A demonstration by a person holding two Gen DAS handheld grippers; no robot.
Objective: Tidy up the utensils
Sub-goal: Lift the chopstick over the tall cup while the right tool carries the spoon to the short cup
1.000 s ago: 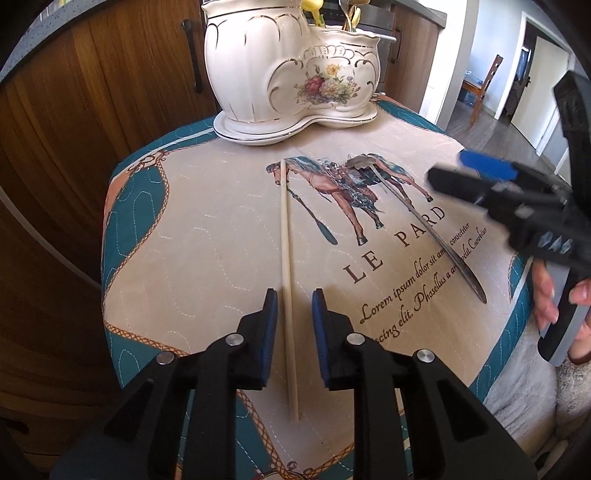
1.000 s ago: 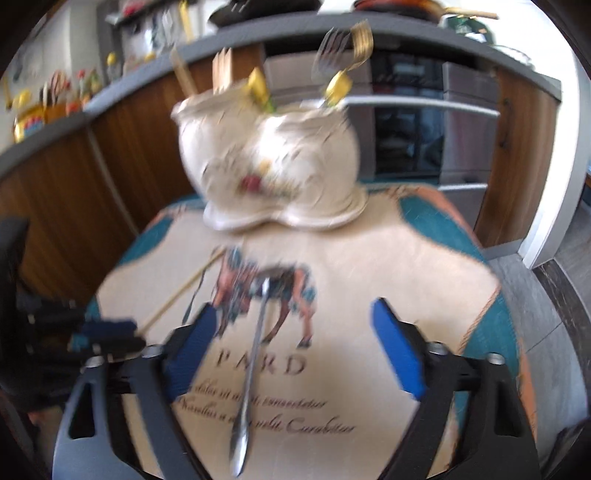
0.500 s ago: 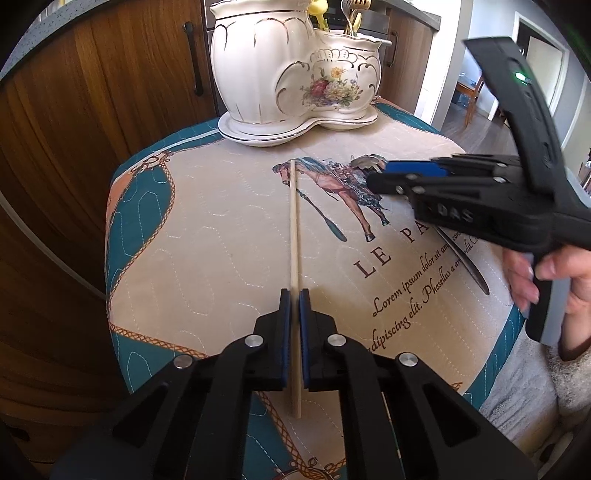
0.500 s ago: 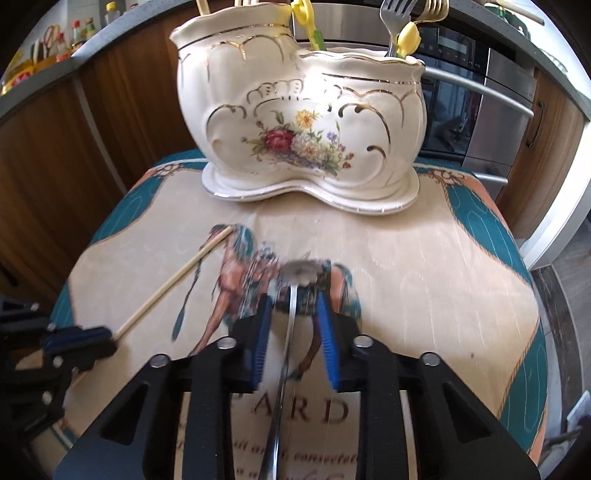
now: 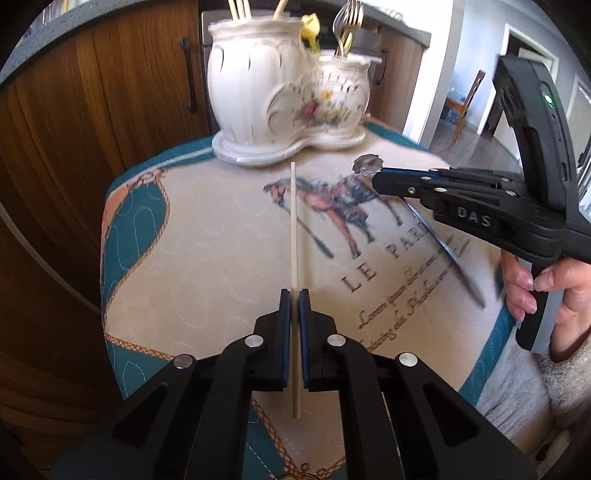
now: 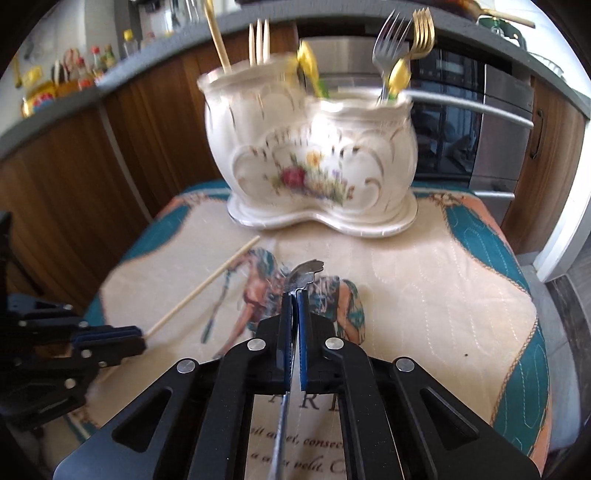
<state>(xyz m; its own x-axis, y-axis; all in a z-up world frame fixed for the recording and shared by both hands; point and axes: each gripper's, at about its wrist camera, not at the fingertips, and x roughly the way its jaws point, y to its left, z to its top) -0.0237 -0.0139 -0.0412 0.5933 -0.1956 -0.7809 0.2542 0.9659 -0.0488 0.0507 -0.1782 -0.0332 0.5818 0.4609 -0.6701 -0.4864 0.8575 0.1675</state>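
A wooden chopstick [image 5: 293, 236] is clamped near its lower end between the blue pads of the left gripper [image 5: 294, 295]; it runs straight ahead over the printed cloth [image 5: 207, 229], tip toward the holder. Whether it rests on the cloth or is lifted off cannot be told. To its right, a silver knife [image 6: 286, 402] with a scalloped handle end [image 6: 307, 268] is pinched by the right gripper [image 6: 294, 295], whose jaws are closed on the metal just behind that handle end, while the blade trails back over the lettering on the cloth.

At the far edge of the cloth stands a white ceramic utensil holder [image 6: 314, 166] with gold trim and a painted flower spray, set on a matching base and split into two compartments. The taller left compartment holds several wooden chopsticks [image 6: 258, 37] and a gold handle [image 6: 218, 37]. The lower right compartment holds a silver fork [image 6: 388, 33] and a gold fork [image 6: 423, 26], tines up, beside yellow pieces that are too blurred to name.

Both grippers point forward and down toward the cloth. In the left wrist view, a hand [image 5: 535, 291] wraps the right gripper's grip at the right edge, fingers curled around it.
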